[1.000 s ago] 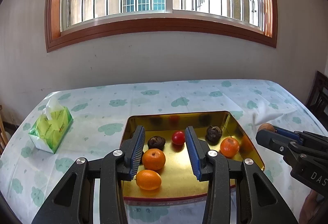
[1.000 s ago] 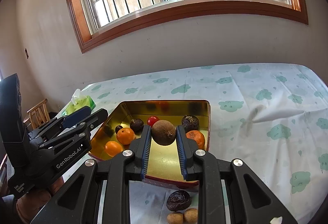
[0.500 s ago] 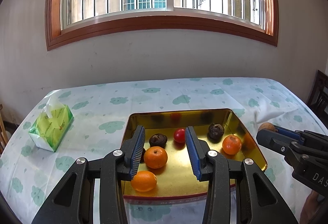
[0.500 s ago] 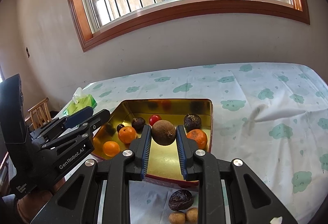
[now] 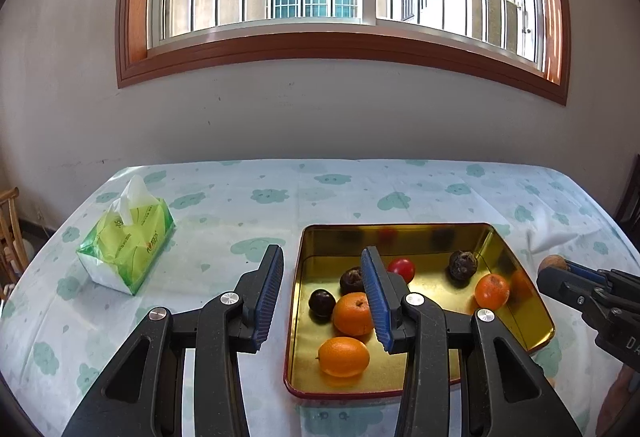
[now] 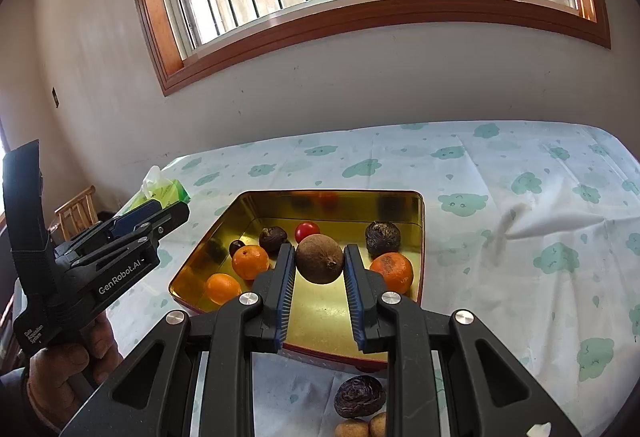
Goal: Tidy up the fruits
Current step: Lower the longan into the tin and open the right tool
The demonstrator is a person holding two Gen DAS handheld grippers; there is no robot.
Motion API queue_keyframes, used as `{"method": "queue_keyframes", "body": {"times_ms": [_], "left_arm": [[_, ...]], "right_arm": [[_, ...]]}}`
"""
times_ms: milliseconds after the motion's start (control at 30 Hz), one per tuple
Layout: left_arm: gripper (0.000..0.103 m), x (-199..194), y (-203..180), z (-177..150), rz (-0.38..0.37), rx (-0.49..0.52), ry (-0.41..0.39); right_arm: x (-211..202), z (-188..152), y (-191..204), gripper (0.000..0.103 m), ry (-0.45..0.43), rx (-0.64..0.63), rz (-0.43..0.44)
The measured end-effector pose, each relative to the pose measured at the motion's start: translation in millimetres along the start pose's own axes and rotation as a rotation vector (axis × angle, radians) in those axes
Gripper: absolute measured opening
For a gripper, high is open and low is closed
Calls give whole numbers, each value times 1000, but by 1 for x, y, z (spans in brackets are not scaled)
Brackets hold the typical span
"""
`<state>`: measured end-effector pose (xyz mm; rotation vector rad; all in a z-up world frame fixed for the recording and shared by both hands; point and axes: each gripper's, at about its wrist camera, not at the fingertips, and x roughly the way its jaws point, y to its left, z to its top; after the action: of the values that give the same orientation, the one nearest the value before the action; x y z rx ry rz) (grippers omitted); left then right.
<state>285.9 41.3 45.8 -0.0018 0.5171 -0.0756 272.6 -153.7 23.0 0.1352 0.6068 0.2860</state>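
Pinched between the pads of the right gripper (image 6: 320,264) is a round brown fruit (image 6: 320,259), held above the near part of the gold tin tray (image 6: 419,221) — the tray taken as landmark. Inside the tray are seen three oranges, e.g. one at its right side (image 6: 392,272), plus a red tomato (image 6: 307,231) and wrinkled dark fruits toward the far wall. Just outside the tray's near edge, on the patterned tablecloth (image 6: 520,277), lie another dark wrinkled fruit (image 6: 359,401) and two small tan ones. The left gripper (image 5: 322,295) is held w/ fingers spread and nothing between them — over the tray's left rim. Well to the tray's left a green tissue pack (image 5: 128,241) is seen.
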Motion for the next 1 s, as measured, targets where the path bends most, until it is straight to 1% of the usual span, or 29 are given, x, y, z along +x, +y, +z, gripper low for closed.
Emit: {"method": "queue_keyframes", "body": {"times_ms": [133,533,933,1000], "left_arm": [[42,2,2,-3,-2,-7,6],[42,9,-17,-11,-33,34,17],[42,15,-20,-12,-33,37,15],[42,16,-20,-12,-34,38,17]], "right_arm": [[4,-1,1,23,6,-3,2],[16,-4,1,23,31,-5,-6],[33,-6,-1,23,58,6,4],[36,-6,-2,24,57,12,6]]}}
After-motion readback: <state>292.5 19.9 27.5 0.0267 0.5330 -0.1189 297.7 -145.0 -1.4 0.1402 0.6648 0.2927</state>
